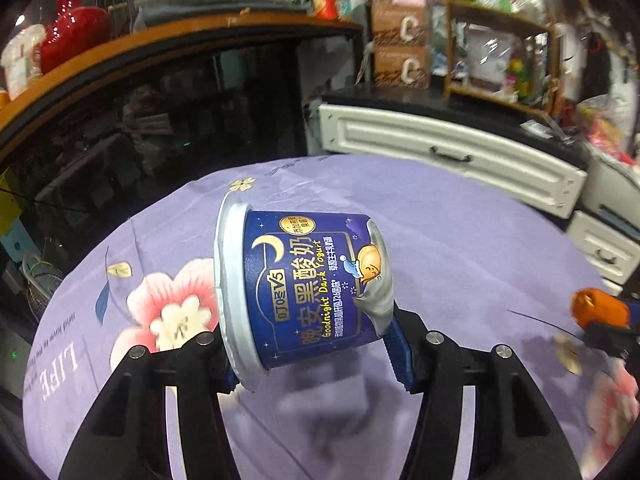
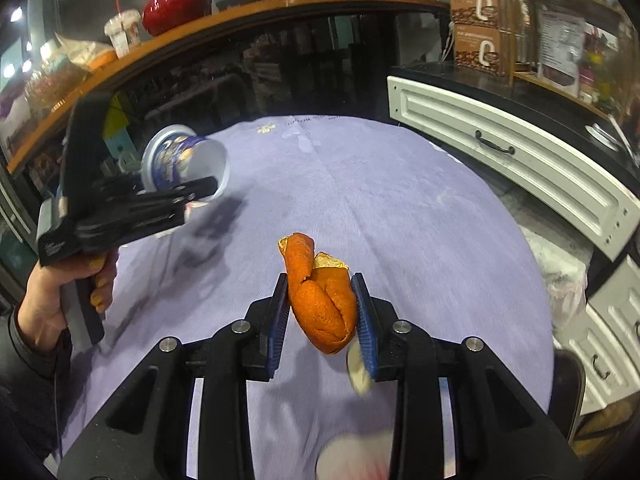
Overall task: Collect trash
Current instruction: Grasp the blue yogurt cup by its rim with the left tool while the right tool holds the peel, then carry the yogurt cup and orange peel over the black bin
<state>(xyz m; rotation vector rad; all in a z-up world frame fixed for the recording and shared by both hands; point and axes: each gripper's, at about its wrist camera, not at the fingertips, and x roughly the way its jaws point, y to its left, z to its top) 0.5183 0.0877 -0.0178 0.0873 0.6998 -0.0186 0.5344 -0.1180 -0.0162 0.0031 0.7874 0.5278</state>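
Observation:
My left gripper (image 1: 310, 354) is shut on a dark blue yogurt cup (image 1: 304, 288), held on its side above the purple flowered tablecloth (image 1: 460, 232); its white rim points left. The same cup (image 2: 182, 160) and left gripper (image 2: 202, 190) show at the left of the right wrist view. My right gripper (image 2: 322, 306) is shut on a piece of orange peel (image 2: 322, 300), held above the cloth (image 2: 380, 184). That peel (image 1: 598, 308) shows at the right edge of the left wrist view.
A white drawer cabinet (image 2: 516, 164) stands right of the table, a dark glass-fronted counter with a wooden top (image 2: 248, 12) behind it. Red vases (image 1: 72, 28) and boxes (image 2: 478, 28) sit on top. A small pale scrap (image 2: 358, 368) hangs below the right finger.

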